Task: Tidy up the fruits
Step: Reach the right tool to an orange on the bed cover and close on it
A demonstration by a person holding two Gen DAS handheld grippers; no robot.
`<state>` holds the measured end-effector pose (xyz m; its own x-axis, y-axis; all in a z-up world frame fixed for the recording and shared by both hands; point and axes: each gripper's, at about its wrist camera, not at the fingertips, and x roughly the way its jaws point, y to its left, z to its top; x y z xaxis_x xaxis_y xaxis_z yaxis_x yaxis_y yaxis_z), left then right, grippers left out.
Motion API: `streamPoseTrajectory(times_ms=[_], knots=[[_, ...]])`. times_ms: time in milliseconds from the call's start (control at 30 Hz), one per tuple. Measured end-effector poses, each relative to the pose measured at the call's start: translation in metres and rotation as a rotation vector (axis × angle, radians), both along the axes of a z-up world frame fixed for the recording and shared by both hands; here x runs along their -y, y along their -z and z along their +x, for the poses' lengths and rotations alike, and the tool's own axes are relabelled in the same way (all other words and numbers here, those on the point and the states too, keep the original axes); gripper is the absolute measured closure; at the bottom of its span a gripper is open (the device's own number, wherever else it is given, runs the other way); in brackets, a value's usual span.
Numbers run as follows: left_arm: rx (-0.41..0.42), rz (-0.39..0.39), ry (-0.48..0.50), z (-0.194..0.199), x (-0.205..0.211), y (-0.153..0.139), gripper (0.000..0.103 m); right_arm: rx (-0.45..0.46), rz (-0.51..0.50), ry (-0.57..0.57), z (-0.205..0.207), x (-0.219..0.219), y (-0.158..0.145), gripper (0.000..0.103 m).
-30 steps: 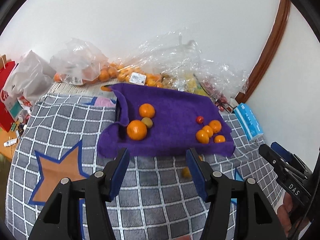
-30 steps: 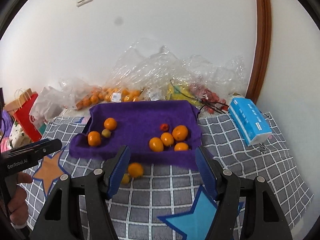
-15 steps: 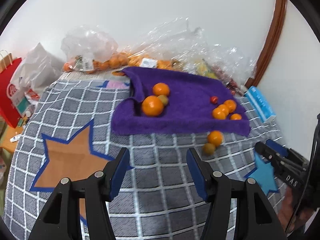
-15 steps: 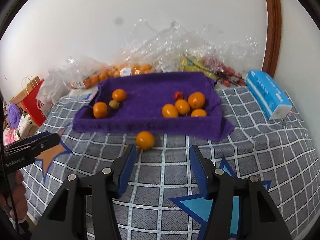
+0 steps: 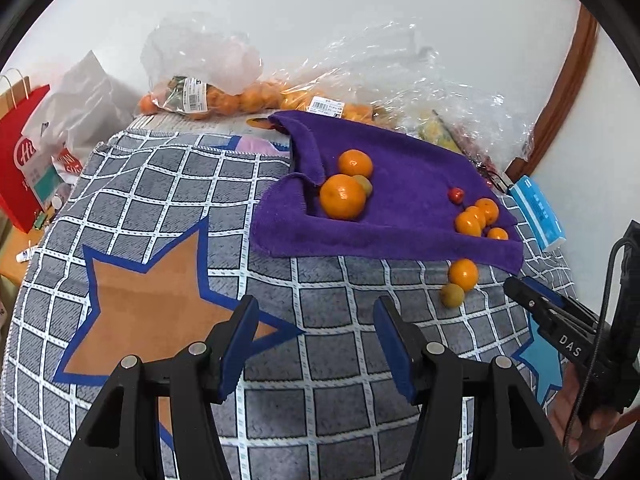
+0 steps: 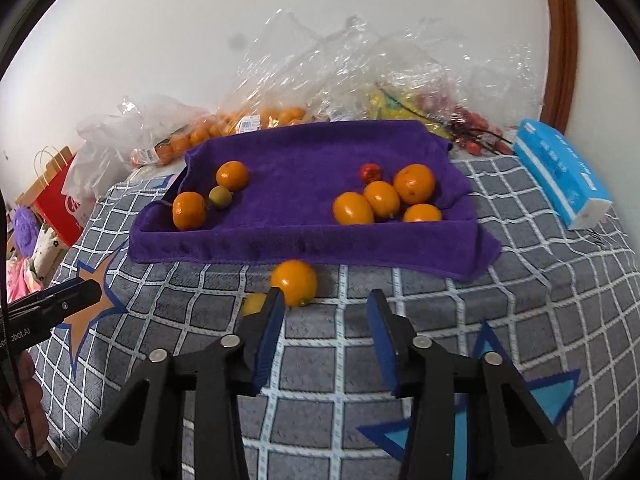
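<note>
While most of the fruit already sits on the purple towel (image 6: pixel 304 184), the sorting is not finished — two pieces lie off it on the checked bedspread (image 6: pixel 520 280). On the towel, as the right wrist view shows it, a group of two oranges and a small green fruit (image 6: pixel 220 196) sits at about 10 o'clock from the towel's middle, and a cluster of four orange fruits plus a small red fruit (image 6: pixel 370 172) sits at about 3 o'clock. Judgement: the task is well along but still open; the stray orange (image 6: pixel 294 282) and the small yellow fruit (image 6: pixel 254 304) touching or just beside it remain to be placed. The right gripper (image 6: pixel 324 316) has its fingers apart with nothing between them; its jaws have just been closing, yet the pads press on nothing. The stray orange lies at about 11 o'clock from the gap, just beyond the tip of the left finger (image 6: pixel 272 320), near but not inside the gap; the yellow fruit is partly hidden behind that same finger. The left gripper (image 5: pixel 316 332) is also parted and empty — in its view the stray orange (image 5: pixel 464 274) lies at about 2 o'clock, well apart from its fingers, over bare bedspread.
</note>
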<state>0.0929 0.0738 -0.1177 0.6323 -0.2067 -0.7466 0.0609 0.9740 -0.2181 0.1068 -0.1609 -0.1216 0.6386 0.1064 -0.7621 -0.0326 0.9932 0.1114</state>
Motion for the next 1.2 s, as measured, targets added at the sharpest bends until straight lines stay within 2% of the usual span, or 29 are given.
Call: streamPoseTrajectory(times_ms=[200, 367, 667, 800, 967, 1200], knots=[[-0.019, 0.006, 0.004, 0.011, -0.007, 0.009, 0.045, -0.028, 0.004, -0.037, 0.025, -0.016, 0.013, 0.066], [-0.032, 0.010, 0.003, 0.014, -0.015, 0.016, 0.045, -0.061, 0.002, -0.022, 0.035, -0.021, 0.029, 0.071], [-0.047, 0.007, -0.010, 0.009, -0.026, 0.020, 0.045, -0.082, 0.024, 0.001, 0.047, -0.018, 0.039, 0.068], [-0.042, 0.027, -0.016, 0.003, -0.027, 0.018, 0.045, -0.064, 0.041, 0.006, 0.045, -0.016, 0.034, 0.068], [-0.047, 0.021, -0.019, -0.003, -0.022, 0.017, 0.045, -0.015, 0.045, 0.011, 0.030, -0.010, 0.014, 0.068], [-0.054, 0.043, 0.027, -0.014, 0.006, 0.019, 0.045, 0.024, 0.025, 0.033, -0.002, 0.010, 0.000, 0.068]])
